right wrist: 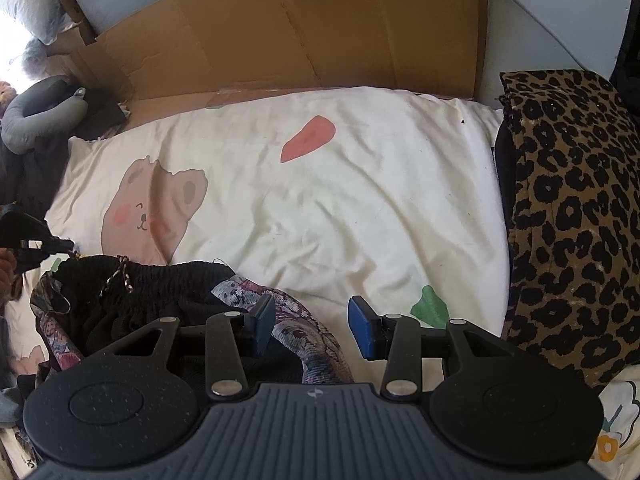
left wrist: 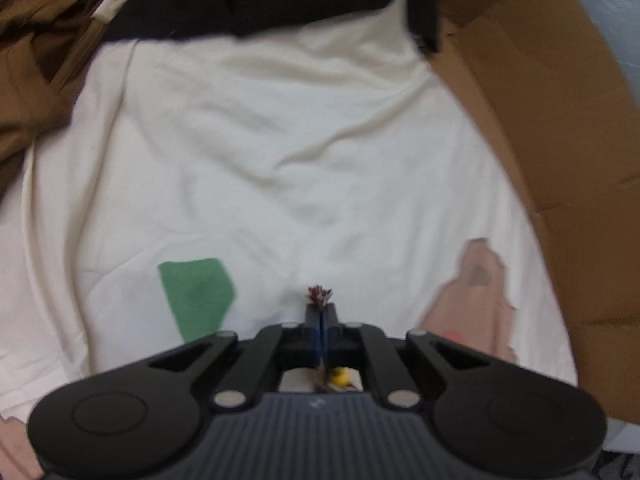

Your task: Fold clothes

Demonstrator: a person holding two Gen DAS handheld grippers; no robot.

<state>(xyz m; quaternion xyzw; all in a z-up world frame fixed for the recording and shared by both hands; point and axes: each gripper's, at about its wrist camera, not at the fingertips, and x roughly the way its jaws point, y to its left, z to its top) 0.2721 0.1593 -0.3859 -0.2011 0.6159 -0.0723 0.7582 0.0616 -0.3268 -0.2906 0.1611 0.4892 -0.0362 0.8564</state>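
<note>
Garment (right wrist: 160,300) label-free; left gripper (left wrist: 320,308) pinching it; right gripper (right wrist: 312,328) agape.

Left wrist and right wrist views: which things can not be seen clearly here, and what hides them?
- Left wrist view: what the left gripper pinches. Only a reddish tuft shows past its closed fingertips.
- Left wrist view: brown fabric is blurred and cut by the frame edge.
- Right wrist view: the black and floral garment runs under the right gripper; its lower part is hidden.
- Right wrist view: the leopard-print cloth is cut by the frame edge.

text: none legible | labels: none | numbers: none
</note>
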